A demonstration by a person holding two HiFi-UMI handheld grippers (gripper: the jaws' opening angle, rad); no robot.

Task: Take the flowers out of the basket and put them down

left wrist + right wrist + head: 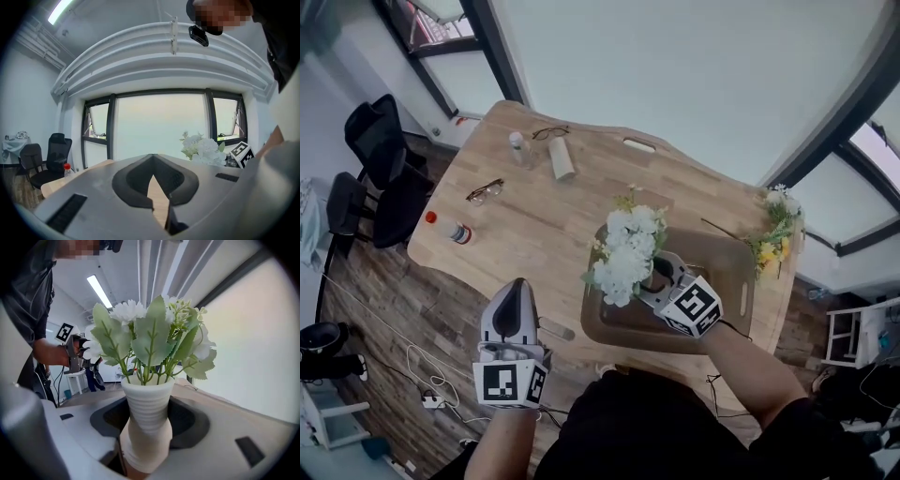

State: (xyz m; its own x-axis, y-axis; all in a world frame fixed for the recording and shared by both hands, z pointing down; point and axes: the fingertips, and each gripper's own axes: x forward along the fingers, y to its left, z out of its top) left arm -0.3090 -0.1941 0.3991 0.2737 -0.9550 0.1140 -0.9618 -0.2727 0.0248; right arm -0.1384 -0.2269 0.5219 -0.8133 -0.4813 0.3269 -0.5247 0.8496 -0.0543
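Note:
A bunch of white flowers (pixel 626 253) (pixel 150 333) stands in a ribbed white vase (pixel 146 418). The vase is at the far left corner of the brown basket (pixel 741 272); I cannot tell whether it rests on the basket's floor. My right gripper (pixel 661 272) (pixel 145 446) reaches in from the near side, shut on the vase's body, with the vase upright between the jaws. My left gripper (pixel 520 286) (pixel 152 176) hovers at the table's near edge, left of the basket, shut and holding nothing. In the left gripper view the flowers (pixel 201 149) show to the right.
Yellow and white flowers (pixel 773 246) lie on the table by the basket's far right side. Two pairs of glasses (pixel 485 192), a clear bottle (pixel 517 148), a pale cylinder (pixel 561 157) and a red-capped bottle (pixel 455 230) sit on the left half. Black chairs (pixel 375 169) stand beyond the left edge.

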